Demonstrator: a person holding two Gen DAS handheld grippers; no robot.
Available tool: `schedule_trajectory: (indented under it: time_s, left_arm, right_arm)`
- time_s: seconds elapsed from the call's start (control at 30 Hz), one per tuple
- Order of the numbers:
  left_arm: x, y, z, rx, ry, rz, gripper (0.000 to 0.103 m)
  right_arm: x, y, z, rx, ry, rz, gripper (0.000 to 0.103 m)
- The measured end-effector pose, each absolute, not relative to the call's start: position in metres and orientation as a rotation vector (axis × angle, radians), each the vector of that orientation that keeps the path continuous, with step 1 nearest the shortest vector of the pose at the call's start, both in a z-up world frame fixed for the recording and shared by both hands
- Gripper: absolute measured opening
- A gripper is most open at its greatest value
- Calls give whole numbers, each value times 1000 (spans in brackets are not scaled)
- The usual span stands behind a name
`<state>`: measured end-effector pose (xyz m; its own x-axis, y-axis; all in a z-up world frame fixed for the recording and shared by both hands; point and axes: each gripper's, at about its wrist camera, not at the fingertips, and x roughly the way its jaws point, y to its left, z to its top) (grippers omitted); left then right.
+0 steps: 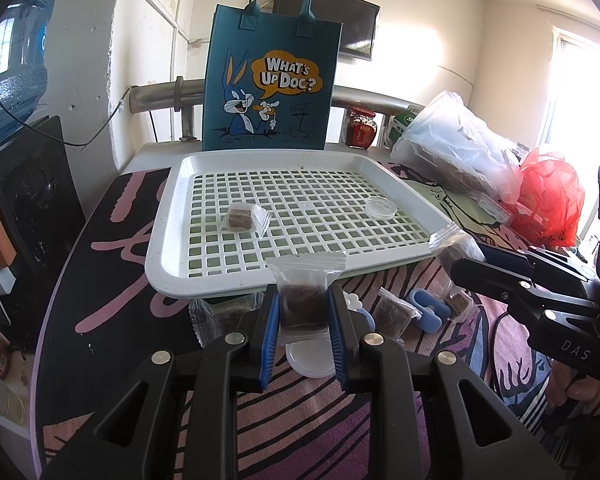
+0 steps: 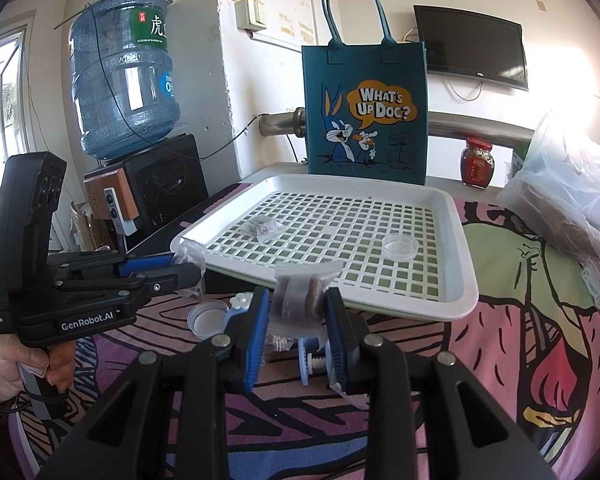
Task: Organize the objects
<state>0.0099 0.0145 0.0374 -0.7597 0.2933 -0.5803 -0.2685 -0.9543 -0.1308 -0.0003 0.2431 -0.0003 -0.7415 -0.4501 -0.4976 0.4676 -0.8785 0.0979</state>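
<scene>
Covering table (image 2: 520, 320), cartoon cloth, sunlit room

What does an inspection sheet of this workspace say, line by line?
Surface: table with patterned cloth; white grid tray lies on it.
Job's things: one wrapped brown packet and a clear round dish lie in the tray; more packets lie in front of the tray.
Clutter: blue roller, round lid, red jar, plastic bags, red bag.
Grippers: left tongs shut on a packet; right tongs shut on another packet.
Cables: a black cable hangs across the water bottle.
Surroundings: cartoon tote bag stands upright behind the tray; wall screen; bright window to the right.
</scene>
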Motion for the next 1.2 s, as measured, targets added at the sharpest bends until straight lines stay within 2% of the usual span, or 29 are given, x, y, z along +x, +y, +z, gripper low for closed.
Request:
schedule_trajectory:
  time_s: [0.93,1.2]
  left_arm:
    - [9,15,37,-902,-57,2694,22]
    - [5,-10,40,-961,-208,2646,22]
  right_arm:
    - [0,242,0,719,43,-2543,28]
    - [-9,267,16,743,-52,-2557,28]
